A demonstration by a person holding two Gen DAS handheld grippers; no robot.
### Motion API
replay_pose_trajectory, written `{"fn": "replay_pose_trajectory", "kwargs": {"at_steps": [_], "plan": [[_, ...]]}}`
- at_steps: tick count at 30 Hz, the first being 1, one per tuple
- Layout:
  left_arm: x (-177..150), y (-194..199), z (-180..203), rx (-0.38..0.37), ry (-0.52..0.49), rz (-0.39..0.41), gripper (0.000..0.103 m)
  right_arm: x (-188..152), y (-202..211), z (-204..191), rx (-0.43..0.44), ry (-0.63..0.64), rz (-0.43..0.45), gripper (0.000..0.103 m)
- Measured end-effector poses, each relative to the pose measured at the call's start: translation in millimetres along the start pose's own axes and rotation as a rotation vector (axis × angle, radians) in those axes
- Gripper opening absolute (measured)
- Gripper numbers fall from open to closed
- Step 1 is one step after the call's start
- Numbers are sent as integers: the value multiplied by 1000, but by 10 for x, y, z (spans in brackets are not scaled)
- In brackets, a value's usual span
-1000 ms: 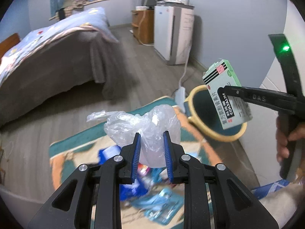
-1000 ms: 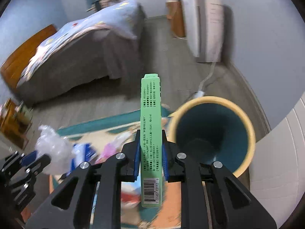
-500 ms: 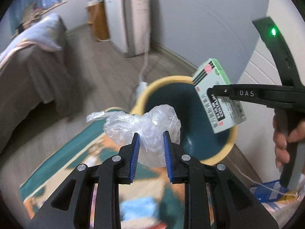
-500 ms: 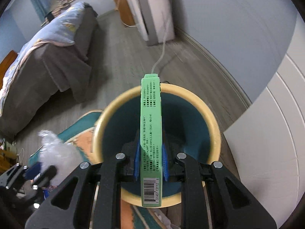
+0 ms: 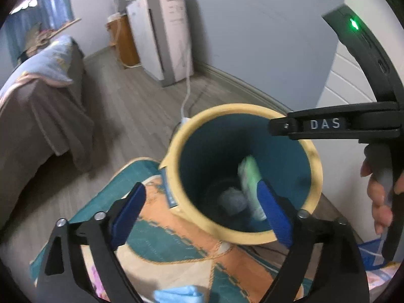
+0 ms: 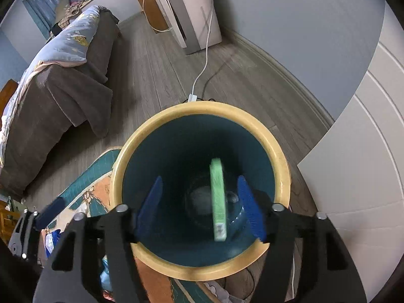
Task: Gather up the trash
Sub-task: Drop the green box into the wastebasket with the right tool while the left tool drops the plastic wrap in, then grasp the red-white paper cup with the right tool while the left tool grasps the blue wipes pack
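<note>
I count one round bin with a yellow rim and dark teal inside (image 6: 199,270), and two pieces of trash within it: one flat light-green cardboard box (image 6: 217,199) and one pale crumpled plastic wad (image 5: 232,199) at the bottom. Under my jaws lies one patterned teal-and-orange rug (image 5: 176,250). Farther off I count one bed with a grey-brown cover (image 6: 63,88), one white upright appliance (image 6: 192,7) and one white cable (image 6: 205,58) across the floor.
</note>
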State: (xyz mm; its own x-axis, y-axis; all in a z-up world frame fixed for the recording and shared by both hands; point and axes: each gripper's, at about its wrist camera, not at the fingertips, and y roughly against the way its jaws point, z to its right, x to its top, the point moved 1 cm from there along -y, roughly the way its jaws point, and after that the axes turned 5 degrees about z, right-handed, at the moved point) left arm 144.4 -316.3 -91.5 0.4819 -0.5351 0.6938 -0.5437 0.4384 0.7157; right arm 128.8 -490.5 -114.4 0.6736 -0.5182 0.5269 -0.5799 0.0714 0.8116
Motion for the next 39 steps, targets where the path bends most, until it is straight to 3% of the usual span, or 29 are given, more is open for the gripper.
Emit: {"fn": "replay_pose_trajectory", "kwargs": {"at_steps": [3, 14, 19, 24, 32, 39], "plan": [[-38, 170, -116, 19, 56, 10, 94, 34, 66, -22, -14, 2, 32, 98], [-333, 1031, -767, 108, 231, 44, 96, 49, 381, -463, -49, 117, 109, 97], [-531, 1428, -1150, 247, 228, 45, 97, -78, 619, -880, -21, 233, 141, 97], [-829, 1789, -1500, 305, 304, 30, 97, -281, 859, -1308, -12, 361, 181, 97], [-1375, 2119, -1831, 400, 375, 26, 98, -664, 960, -1698, 39, 400, 129, 97], [-1552, 2254, -2156, 409, 484, 60, 98, -1014, 828, -2041, 51, 495, 102, 97]]}}
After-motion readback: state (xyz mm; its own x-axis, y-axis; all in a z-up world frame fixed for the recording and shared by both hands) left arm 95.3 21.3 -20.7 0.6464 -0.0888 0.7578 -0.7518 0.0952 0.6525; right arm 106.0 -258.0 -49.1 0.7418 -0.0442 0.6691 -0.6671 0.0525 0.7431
